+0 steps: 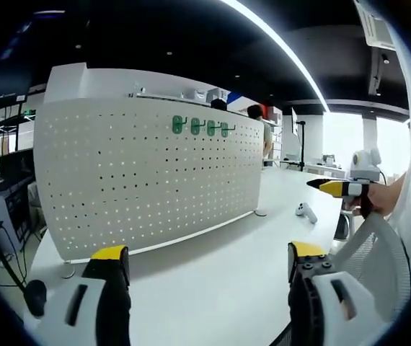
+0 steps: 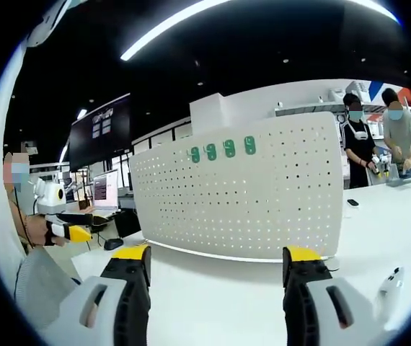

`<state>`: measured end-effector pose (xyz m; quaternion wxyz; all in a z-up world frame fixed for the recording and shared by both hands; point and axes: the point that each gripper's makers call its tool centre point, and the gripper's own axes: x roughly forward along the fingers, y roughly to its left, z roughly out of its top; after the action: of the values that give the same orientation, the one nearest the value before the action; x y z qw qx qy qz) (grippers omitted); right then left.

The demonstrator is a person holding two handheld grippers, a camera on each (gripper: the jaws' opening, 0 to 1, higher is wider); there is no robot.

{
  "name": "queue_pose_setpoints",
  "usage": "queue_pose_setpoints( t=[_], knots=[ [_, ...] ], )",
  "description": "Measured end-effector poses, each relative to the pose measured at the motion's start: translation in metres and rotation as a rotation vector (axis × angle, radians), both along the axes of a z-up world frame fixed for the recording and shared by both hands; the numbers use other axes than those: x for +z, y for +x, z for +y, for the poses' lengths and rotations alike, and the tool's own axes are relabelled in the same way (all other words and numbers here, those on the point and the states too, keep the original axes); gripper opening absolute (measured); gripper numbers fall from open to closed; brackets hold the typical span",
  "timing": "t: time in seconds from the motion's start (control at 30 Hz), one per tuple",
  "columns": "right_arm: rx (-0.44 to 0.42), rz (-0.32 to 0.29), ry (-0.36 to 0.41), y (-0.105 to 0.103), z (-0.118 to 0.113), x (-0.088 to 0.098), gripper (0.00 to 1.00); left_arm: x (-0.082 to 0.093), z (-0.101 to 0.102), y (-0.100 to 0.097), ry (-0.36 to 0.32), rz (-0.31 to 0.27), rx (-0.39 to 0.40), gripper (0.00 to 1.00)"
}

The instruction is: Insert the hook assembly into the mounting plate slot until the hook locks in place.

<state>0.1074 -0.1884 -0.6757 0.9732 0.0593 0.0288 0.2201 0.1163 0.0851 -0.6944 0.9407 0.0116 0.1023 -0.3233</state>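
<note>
Held wide open and empty, left gripper [image 1: 208, 252] and right gripper [image 2: 217, 254] alike, well short of the perforated mounting plate [image 1: 148, 180] standing upright on the white table [image 1: 263, 216]. Four green hooks [image 1: 202, 127] sat in a row near its top edge. Probably best approached square to the plate, gripping a hook by its body and pressing straight into the slot - no twisting - until locked.

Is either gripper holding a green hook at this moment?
No. In the right gripper view the right gripper stands open and empty, and the four green hooks hang on the white pegboard.
</note>
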Motion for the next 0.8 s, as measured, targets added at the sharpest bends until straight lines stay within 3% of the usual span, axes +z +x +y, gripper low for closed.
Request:
queue_pose_setpoints(
  t=[0.8],
  knots=[
    [-0.004,0.007,0.004,0.0003,-0.0003,0.0,0.71,-0.0019,-0.0014,0.0,0.004,0.006,-0.003,0.93]
  ],
)
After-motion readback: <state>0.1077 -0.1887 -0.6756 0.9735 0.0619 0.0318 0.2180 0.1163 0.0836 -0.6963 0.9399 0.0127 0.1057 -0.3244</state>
